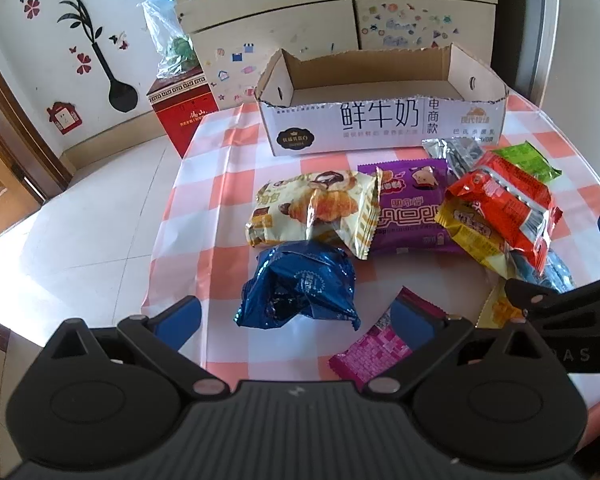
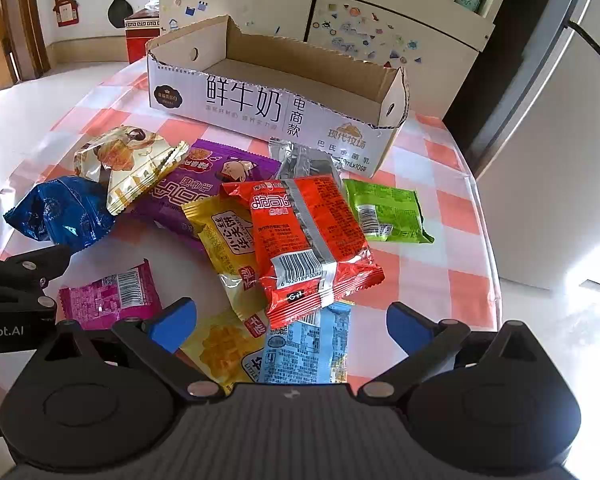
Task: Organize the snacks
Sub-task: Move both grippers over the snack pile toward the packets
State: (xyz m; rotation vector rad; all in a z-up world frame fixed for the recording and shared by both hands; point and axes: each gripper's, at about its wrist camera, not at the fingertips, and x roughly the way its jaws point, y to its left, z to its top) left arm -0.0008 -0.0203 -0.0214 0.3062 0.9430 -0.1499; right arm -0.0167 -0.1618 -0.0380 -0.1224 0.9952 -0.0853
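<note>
Both the left gripper [image 1: 296, 316] and right gripper [image 2: 292, 322] hover with jaws spread wide and empty over snack packets [image 2: 308, 240] heaped mid-tabletop before the empty milk carton tray [image 2: 260, 108] at the far edge

cardboard box [image 2: 260, 104] printed 鲜牛奶 and 电商款, left gripper [image 2: 4, 332] marked "obot.AI"

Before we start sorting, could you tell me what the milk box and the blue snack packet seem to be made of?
milk box: corrugated cardboard, seemingly; brown matte inside, printed white outside, torn perforated rim.
blue snack packet: probably metallised plastic film; glossy, sharply crinkled, with glinting highlights.
</note>
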